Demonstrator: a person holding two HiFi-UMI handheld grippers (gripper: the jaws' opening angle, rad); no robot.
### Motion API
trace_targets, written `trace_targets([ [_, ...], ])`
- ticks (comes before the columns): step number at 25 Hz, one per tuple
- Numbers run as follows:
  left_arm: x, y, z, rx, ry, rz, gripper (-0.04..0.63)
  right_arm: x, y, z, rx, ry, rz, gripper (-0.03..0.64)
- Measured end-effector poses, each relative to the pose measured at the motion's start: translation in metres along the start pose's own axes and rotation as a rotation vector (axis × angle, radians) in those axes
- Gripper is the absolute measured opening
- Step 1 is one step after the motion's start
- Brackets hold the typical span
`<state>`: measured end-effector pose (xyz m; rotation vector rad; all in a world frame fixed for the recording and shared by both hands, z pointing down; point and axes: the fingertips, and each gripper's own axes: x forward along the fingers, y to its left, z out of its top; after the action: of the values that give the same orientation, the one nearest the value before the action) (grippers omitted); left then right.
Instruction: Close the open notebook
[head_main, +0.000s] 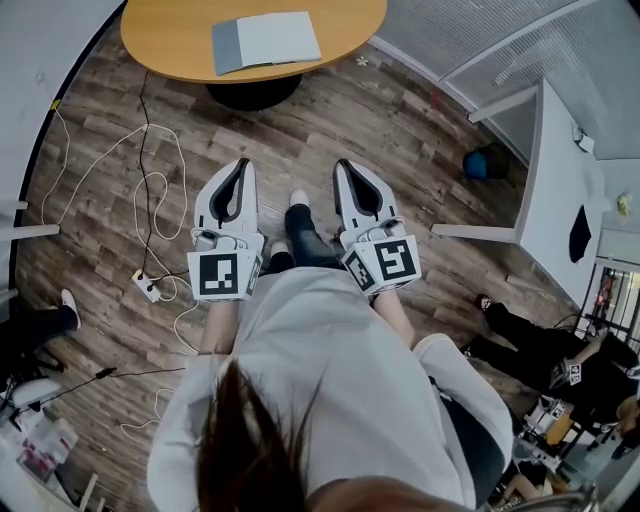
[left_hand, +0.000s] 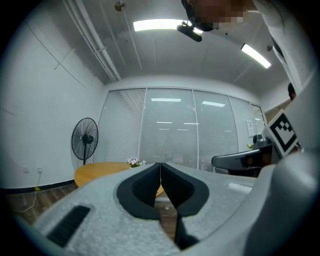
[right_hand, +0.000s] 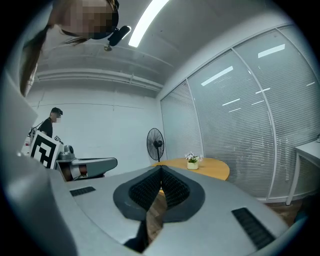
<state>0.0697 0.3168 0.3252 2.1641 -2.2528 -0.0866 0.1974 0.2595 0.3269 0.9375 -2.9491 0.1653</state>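
The open notebook (head_main: 265, 40) lies flat on the round wooden table (head_main: 170, 45) at the top of the head view, with a grey left leaf and a pale right leaf. My left gripper (head_main: 243, 163) and right gripper (head_main: 341, 164) are held side by side over the floor, well short of the table, both pointing toward it. Both are shut with nothing between the jaws, as the left gripper view (left_hand: 160, 165) and the right gripper view (right_hand: 161, 169) show. Those two views catch only the table's edge (left_hand: 100, 172) (right_hand: 212, 169); the notebook is hidden there.
White cables and a power strip (head_main: 149, 288) lie on the wood floor at the left. A white desk (head_main: 560, 190) and a blue ball (head_main: 478, 165) are at the right, with a seated person's legs (head_main: 530, 340). A standing fan (left_hand: 84, 140) and a small flower pot (right_hand: 192, 161) are near the table.
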Motion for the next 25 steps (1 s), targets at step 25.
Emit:
trace_targets([
  [25,0.183,0.072,-0.001,0.001,-0.006,0.178,0.017,0.170,-0.137,0.011,0.002,0.060,0.119,0.003],
])
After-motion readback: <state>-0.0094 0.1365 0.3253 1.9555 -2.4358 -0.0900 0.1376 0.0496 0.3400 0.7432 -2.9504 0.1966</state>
